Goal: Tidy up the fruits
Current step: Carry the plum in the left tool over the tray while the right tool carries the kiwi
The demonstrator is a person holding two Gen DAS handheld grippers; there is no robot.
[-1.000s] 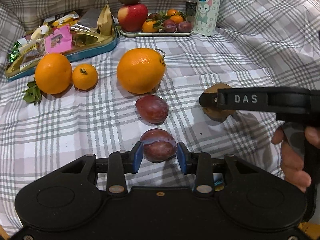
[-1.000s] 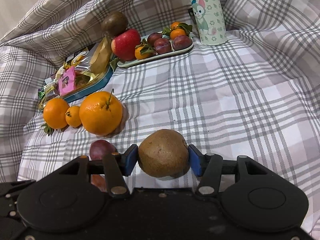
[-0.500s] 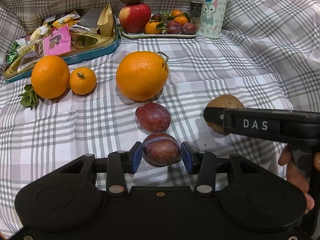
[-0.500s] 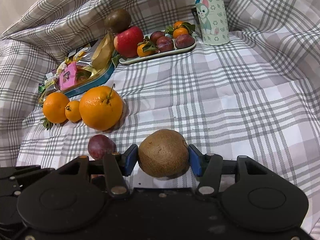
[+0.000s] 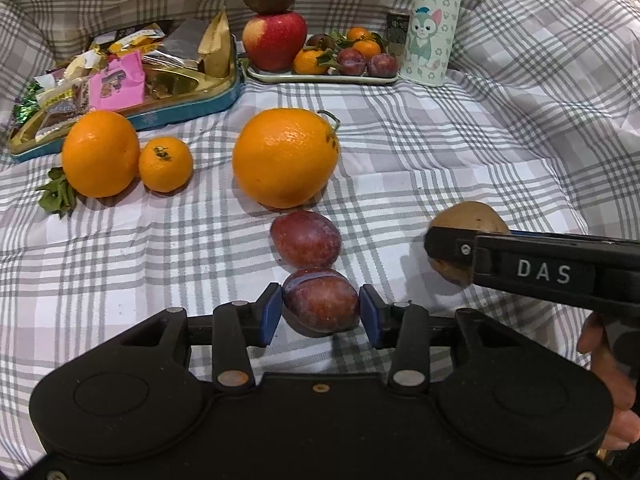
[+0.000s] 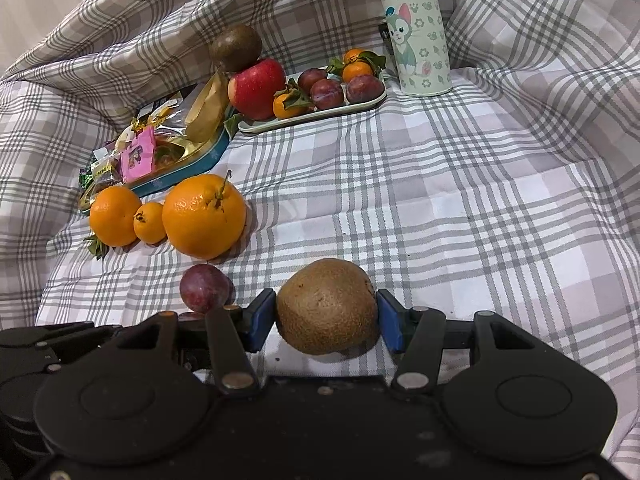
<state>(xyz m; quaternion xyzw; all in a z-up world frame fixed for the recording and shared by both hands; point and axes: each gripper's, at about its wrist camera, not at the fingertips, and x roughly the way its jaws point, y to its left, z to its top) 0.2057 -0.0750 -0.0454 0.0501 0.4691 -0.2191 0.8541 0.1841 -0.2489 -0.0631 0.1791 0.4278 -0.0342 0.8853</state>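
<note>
Pinching a soft, thin-skinned plum (image 5: 320, 300) at six o'clock, the left gripper (image 5: 320, 314) has its jaws across the fruit's widest part, while the right gripper (image 6: 326, 326) clamps a firmer, fuzzy, light kiwi (image 6: 326, 312) likewise.

Grey-and-white checked cloth (image 6: 460, 184). Three orange citrus fruits: largest (image 5: 285, 157), medium (image 5: 100, 153), small (image 5: 165, 164). Dark purple-red plums (image 5: 306, 239), (image 5: 320, 299). Fuzzy brown kiwi (image 6: 327, 306). Red apple (image 6: 257, 87). Pale mint bottle (image 6: 416, 36), cat print. Blue-rimmed gold tin (image 5: 188, 104).
</note>
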